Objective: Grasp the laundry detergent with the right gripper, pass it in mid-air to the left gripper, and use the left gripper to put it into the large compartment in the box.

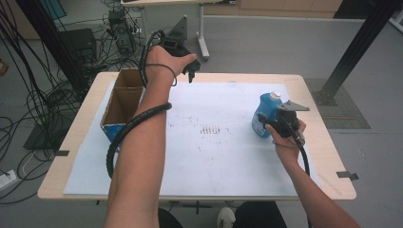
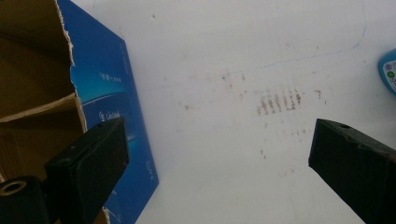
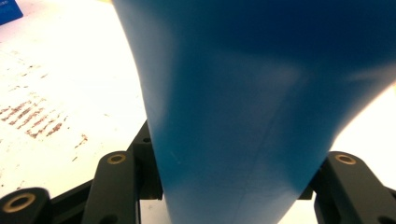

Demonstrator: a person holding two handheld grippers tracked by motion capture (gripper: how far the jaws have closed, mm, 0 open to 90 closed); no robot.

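Observation:
A blue bottle [image 1: 264,113] with a white cap stands upright at the right of the white mat [image 1: 214,161]. My right gripper [image 1: 274,124] is shut on the bottle from the near right side. In the right gripper view its blue body [image 3: 243,70] sits between both jaws of the right gripper [image 3: 231,163]. My left gripper [image 1: 190,71] hovers open over the table's far edge, to the right of the cardboard box [image 1: 124,102]. In the left gripper view the left gripper [image 2: 217,135] has wide-apart jaws that hold nothing, with the box's blue side [image 2: 107,93] at left and the bottle's edge [image 2: 390,74] at far right.
The open box has a divider and stands at the mat's left. Brown smudges [image 1: 211,129] mark the mat's middle. The wooden table [image 1: 328,142] ends close beyond the bottle. Cables [image 1: 28,95] cover the floor at left, and a black post [image 1: 356,47] rises at right.

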